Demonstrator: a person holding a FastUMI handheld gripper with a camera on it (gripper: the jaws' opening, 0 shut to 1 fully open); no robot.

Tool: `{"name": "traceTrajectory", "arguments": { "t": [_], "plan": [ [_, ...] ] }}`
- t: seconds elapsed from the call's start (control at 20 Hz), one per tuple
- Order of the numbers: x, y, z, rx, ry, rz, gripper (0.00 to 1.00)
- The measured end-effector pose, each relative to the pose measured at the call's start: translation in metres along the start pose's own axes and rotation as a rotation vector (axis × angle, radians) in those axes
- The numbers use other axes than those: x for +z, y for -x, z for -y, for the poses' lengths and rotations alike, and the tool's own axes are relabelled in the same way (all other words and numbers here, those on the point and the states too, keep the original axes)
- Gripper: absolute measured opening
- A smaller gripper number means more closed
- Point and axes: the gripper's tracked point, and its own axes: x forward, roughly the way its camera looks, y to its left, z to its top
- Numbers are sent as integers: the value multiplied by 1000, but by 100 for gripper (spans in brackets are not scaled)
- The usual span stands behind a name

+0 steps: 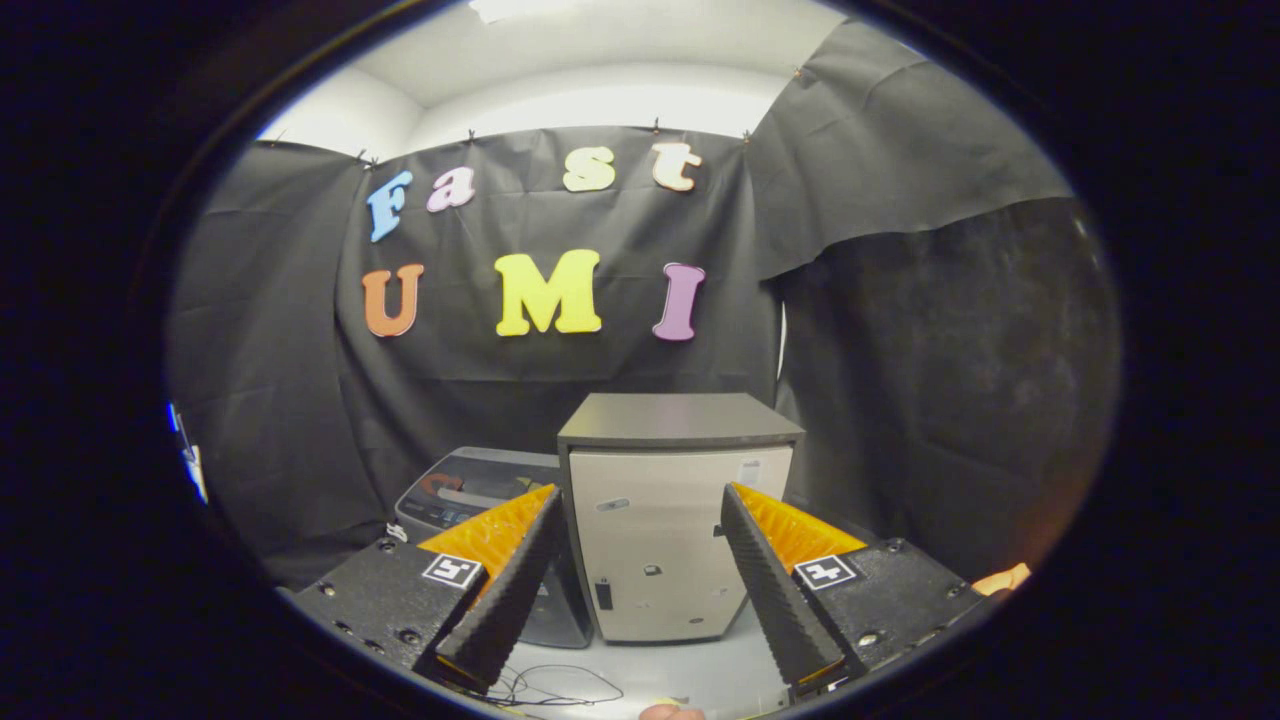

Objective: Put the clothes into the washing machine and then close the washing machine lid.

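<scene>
Beyond the spread, empty gripper point(640, 590) stands a cabinet point(675, 520), the washing machine point(470, 490) beside it; clothes, likely soft and limp, want a bunched-fold pinch.

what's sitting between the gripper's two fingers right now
Nothing is held. The open gripper frames a pale boxy cabinet with a dark top standing beyond the fingers.
</scene>
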Motion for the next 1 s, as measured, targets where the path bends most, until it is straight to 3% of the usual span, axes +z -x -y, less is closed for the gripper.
{"name": "traceTrajectory", "arguments": {
  "t": [1.0],
  "plan": [
    [-2,5,0,5,11,-16,99]
  ]
}}
